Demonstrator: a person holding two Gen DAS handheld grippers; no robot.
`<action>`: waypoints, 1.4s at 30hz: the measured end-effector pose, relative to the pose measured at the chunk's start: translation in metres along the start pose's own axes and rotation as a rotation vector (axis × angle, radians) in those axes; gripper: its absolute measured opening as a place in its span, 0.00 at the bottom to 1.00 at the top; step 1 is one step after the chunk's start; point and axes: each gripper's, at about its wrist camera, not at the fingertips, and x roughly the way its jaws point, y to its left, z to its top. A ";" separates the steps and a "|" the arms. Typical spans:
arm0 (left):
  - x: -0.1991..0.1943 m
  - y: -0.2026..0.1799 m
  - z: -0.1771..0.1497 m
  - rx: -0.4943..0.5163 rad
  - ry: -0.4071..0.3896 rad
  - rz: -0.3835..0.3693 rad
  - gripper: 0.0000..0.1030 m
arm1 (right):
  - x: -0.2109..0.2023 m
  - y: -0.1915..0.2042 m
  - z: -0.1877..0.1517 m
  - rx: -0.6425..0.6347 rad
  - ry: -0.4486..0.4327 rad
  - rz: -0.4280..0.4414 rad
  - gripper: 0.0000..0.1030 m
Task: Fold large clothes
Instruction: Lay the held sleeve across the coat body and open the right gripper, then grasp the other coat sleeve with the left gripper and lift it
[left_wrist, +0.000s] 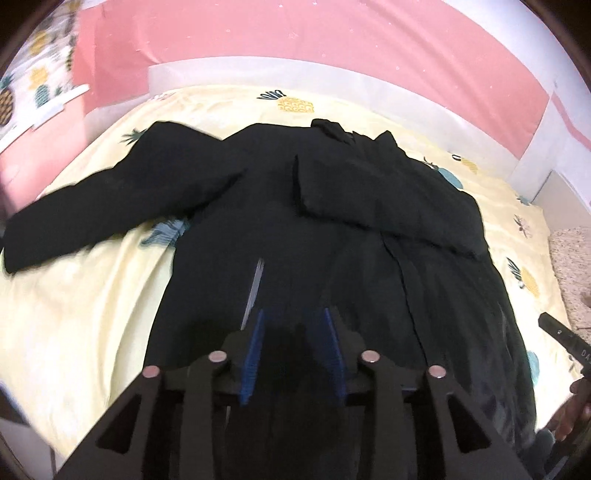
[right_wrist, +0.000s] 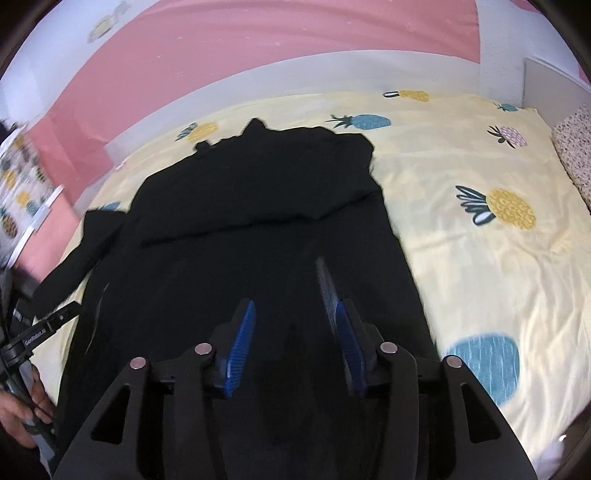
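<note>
Left wrist view: large black cloth garment (left_wrist: 295, 221) lies lengthwise ahead on the pineapple-print yellow bed sheet (left_wrist: 74, 314); its spread sleeve (left_wrist: 110, 199) lies nearer the released left tool (left_wrist: 293, 350); right tool (right_wrist: 291, 332) also released.

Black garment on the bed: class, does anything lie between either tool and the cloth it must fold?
Nothing visible does. The left tool and the right tool both hang open directly over the black garment, which lies spread on the pineapple sheet, right sleeve folded in, left sleeve out.
</note>
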 end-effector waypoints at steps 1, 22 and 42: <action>-0.008 0.001 -0.007 -0.007 0.001 0.002 0.41 | -0.007 0.005 -0.006 -0.013 0.000 0.003 0.49; -0.068 0.044 -0.037 -0.085 -0.048 0.018 0.49 | -0.052 0.075 -0.037 -0.201 -0.033 0.045 0.50; -0.004 0.249 -0.009 -0.542 -0.102 0.131 0.57 | 0.006 0.133 -0.030 -0.312 0.048 0.058 0.60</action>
